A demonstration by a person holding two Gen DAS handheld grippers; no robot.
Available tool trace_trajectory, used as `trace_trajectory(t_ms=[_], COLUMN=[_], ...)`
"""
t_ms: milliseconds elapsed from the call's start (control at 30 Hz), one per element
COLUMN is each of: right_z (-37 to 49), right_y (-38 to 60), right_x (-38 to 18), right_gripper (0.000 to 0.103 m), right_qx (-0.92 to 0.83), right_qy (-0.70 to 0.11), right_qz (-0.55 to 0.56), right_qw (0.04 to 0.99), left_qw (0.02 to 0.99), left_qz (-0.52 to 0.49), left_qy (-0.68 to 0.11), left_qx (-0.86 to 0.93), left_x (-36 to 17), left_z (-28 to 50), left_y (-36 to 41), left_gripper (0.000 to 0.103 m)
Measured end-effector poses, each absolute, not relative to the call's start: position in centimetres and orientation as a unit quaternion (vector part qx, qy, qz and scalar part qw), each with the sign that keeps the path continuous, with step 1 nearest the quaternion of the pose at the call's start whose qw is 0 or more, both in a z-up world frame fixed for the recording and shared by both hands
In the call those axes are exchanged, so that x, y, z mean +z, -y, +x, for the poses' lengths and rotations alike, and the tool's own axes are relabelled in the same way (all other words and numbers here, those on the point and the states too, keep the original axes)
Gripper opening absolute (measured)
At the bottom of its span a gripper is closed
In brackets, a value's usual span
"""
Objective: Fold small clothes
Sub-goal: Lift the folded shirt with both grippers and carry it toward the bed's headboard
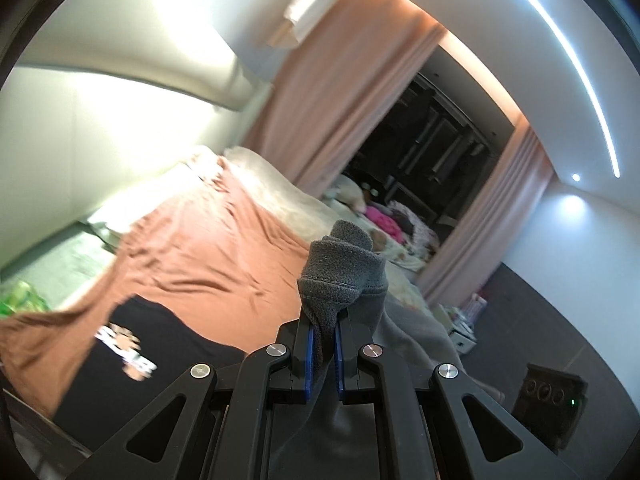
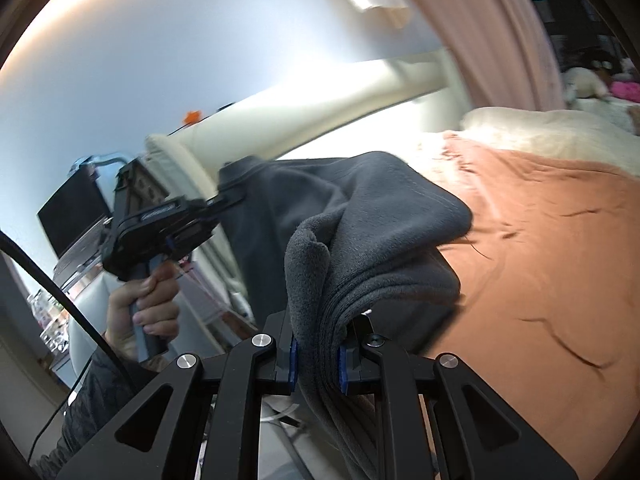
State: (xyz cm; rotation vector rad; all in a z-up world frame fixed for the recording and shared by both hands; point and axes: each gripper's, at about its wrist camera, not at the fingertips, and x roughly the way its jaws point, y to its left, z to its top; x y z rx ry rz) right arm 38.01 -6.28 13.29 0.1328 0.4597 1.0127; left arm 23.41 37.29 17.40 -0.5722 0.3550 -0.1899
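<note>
A dark grey fleece garment [image 2: 360,216] hangs in the air between both grippers, above the bed. My right gripper [image 2: 318,354] is shut on a thick bunched edge of it, cloth pressed between the blue pads. In the right wrist view my left gripper [image 2: 230,200] appears at the left, held by a hand [image 2: 148,304], pinching the garment's far corner. In the left wrist view my left gripper [image 1: 323,340] is shut on a hemmed fold of the grey garment [image 1: 340,276], which bulges above the fingertips and trails down to the right.
An orange sheet [image 1: 200,256] covers the bed, with a black printed T-shirt [image 1: 132,352] lying on it near the front. Cream bedding [image 2: 540,132] and a heap of soft toys [image 1: 384,224] sit at the far end by pink curtains [image 1: 332,108]. A laptop [image 2: 76,216] stands on a side table.
</note>
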Motion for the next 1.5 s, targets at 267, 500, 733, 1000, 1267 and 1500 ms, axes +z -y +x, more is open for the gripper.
trace_trajectory(t_ms=[267, 500, 733, 1000, 1267, 1500], right_z=[40.3, 45.1, 54.2, 64.4, 73.4, 82.3], right_y=[1.0, -0.9, 1.5, 5.9, 10.2, 14.2], right_x=[10.4, 8.3, 5.7, 3.4, 0.4, -5.5], right_gripper=[0.011, 0.011, 0.011, 0.011, 0.017, 0.074], right_qx=[0.526, 0.543, 0.531, 0.518, 0.468, 0.364], right_qy=[-0.228, -0.263, -0.301, -0.326, -0.349, -0.419], right_qz=[0.05, 0.061, 0.067, 0.061, 0.052, 0.051], right_qw=[0.818, 0.795, 0.79, 0.788, 0.81, 0.83], left_qw=[0.946, 0.942, 0.933, 0.925, 0.911, 0.889], left_qz=[-0.272, -0.277, -0.277, -0.266, -0.228, -0.226], left_qy=[-0.173, -0.19, -0.226, -0.26, -0.312, -0.352], left_qx=[-0.03, 0.018, 0.047, 0.072, 0.142, 0.185], left_x=[17.0, 14.5, 10.3, 6.7, 1.8, -2.3], left_z=[22.5, 23.9, 29.1, 36.1, 42.5, 42.5], left_y=[-43.8, -47.5, -48.7, -49.3, -49.2, -49.7], left_gripper=[0.008, 0.008, 0.008, 0.008, 0.02, 0.037])
